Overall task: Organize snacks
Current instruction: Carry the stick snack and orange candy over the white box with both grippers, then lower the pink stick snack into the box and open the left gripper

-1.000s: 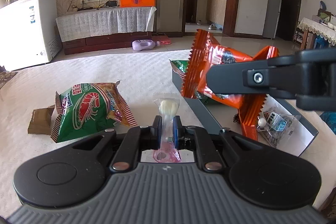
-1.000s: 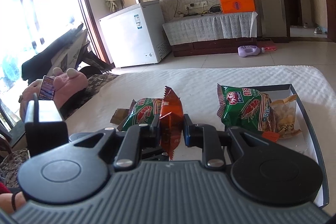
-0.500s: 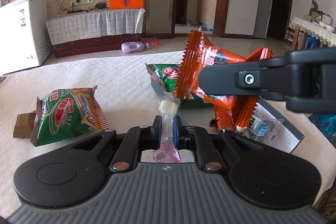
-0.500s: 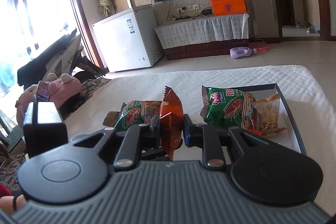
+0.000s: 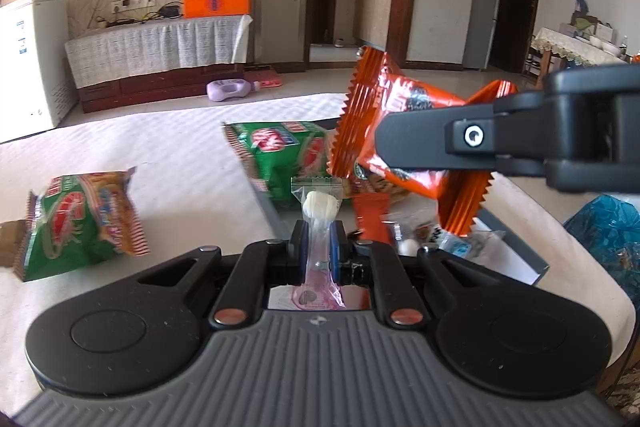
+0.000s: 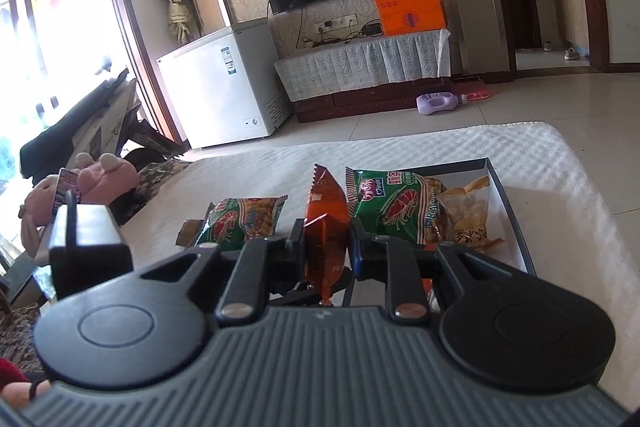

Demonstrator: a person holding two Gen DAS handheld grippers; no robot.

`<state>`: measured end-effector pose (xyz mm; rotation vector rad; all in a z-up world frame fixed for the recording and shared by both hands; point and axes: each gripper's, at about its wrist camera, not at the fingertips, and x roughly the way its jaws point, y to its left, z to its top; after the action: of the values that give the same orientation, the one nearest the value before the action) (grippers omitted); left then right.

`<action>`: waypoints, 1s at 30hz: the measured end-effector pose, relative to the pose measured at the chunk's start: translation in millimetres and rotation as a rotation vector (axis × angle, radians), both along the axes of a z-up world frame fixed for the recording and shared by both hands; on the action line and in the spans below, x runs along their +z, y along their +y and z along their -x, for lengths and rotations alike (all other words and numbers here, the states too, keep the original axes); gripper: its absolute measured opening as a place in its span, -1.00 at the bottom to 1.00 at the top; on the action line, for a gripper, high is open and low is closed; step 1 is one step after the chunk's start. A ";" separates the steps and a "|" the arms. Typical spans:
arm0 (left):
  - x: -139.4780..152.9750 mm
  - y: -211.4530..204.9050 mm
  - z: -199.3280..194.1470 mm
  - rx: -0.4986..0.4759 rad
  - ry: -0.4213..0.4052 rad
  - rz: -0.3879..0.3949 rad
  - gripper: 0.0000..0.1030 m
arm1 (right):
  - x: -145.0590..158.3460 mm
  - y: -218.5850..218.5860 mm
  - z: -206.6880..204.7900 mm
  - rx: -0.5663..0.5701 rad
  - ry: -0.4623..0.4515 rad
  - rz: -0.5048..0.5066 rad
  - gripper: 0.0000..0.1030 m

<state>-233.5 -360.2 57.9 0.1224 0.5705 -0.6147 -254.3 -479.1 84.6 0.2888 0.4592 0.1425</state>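
My left gripper (image 5: 316, 241) is shut on a clear-wrapped white candy (image 5: 319, 207), held above the near edge of the grey tray (image 5: 516, 251). My right gripper (image 6: 325, 239) is shut on an orange snack packet (image 6: 325, 223); it also shows in the left wrist view (image 5: 400, 143), held above the tray. The tray (image 6: 516, 223) holds a green shrimp-chip bag (image 6: 394, 207), a yellow snack bag (image 6: 472, 211) and small wrapped candies (image 5: 424, 239). A second green shrimp-chip bag (image 5: 80, 219) lies on the white tablecloth left of the tray, and it also shows in the right wrist view (image 6: 240, 219).
A brown packet (image 6: 188, 233) lies beside the left green bag. A blue crinkled bag (image 5: 604, 227) sits at the table's right edge. Beyond the table stand a white freezer (image 6: 224, 87), a TV cabinet (image 6: 360, 67) and a purple bottle (image 6: 438, 103) on the floor.
Both grippers, still holding their snacks, have shifted right toward the tray. The left green bag has slid left in the left wrist view.
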 end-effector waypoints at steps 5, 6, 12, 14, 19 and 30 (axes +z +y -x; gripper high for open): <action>-5.5 -22.4 2.2 -0.036 0.012 0.007 -0.74 | -2.0 -18.0 5.5 -0.045 0.004 -0.013 -0.53; -6.9 -27.8 2.9 -0.043 0.014 0.008 -0.74 | -2.2 -21.4 6.3 -0.053 0.004 -0.016 -0.53; -19.6 -51.5 -3.2 -0.069 0.065 0.034 -0.73 | -6.2 -39.9 8.6 -0.101 0.010 -0.033 -0.53; -25.5 -56.9 -7.1 -0.071 0.079 0.031 -0.73 | -9.0 -44.3 8.1 -0.111 0.016 -0.040 -0.53; -35.8 -66.7 -14.2 -0.072 0.094 0.021 -0.73 | -14.1 -49.9 5.2 -0.116 0.035 -0.046 -0.53; -42.1 -70.3 -8.4 -0.095 0.066 -0.016 0.18 | -19.3 -48.3 2.7 -0.115 0.058 -0.044 -0.53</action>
<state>-225.2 -430.5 15.7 0.1450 0.6357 -0.7084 -257.0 -527.5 65.3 0.3621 0.4959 0.0325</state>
